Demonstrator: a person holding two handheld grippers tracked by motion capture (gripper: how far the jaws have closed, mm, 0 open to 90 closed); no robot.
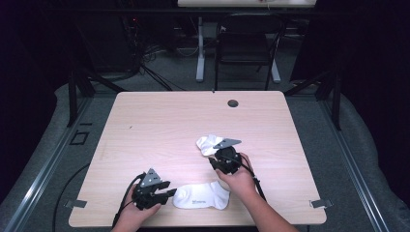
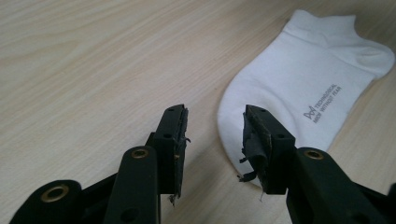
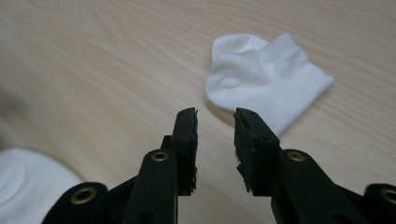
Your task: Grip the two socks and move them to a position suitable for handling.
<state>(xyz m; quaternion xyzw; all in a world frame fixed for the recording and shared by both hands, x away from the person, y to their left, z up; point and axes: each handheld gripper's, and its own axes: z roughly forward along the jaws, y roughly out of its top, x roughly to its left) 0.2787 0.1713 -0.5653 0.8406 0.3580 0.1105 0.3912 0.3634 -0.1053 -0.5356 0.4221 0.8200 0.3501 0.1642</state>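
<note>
Table (image 1: 159, 125): light wood top, seen from the high view; a dark cable port (image 1: 233, 103) is set near the far edge, well apart from the work.
Flat sock (image 1: 202, 195): white ankle sock laid flat near the front edge, grey lettering on its side; its toe end lies just beside the left gripper.
Crumpled sock (image 1: 207, 144): second white sock, bunched, nearer the table middle, just beyond the right gripper.
Left gripper (image 2: 212, 135): jaws stand apart with nothing between the pads; the toe of the flat sock lies just ahead of and under the right-hand pad.
Right gripper (image 3: 215, 133): jaws part-open and empty, aimed at the crumpled sock (image 3: 266, 77), which lies near but untouched.
Risk, crumpled sock: a single layer may be pinched and the sock dragged rather than lifted, if the jaws are closed on a loose fold.
Risk, flat sock: the laid-out sock may be shifted or creased if the left jaws are swept over its toe.
Obstructions: none are seen between either gripper and its sock; trailing cables (image 1: 126, 198) hang off the front edge.
Surroundings: a chair (image 1: 246, 43) and desk legs stand beyond the table.
</note>
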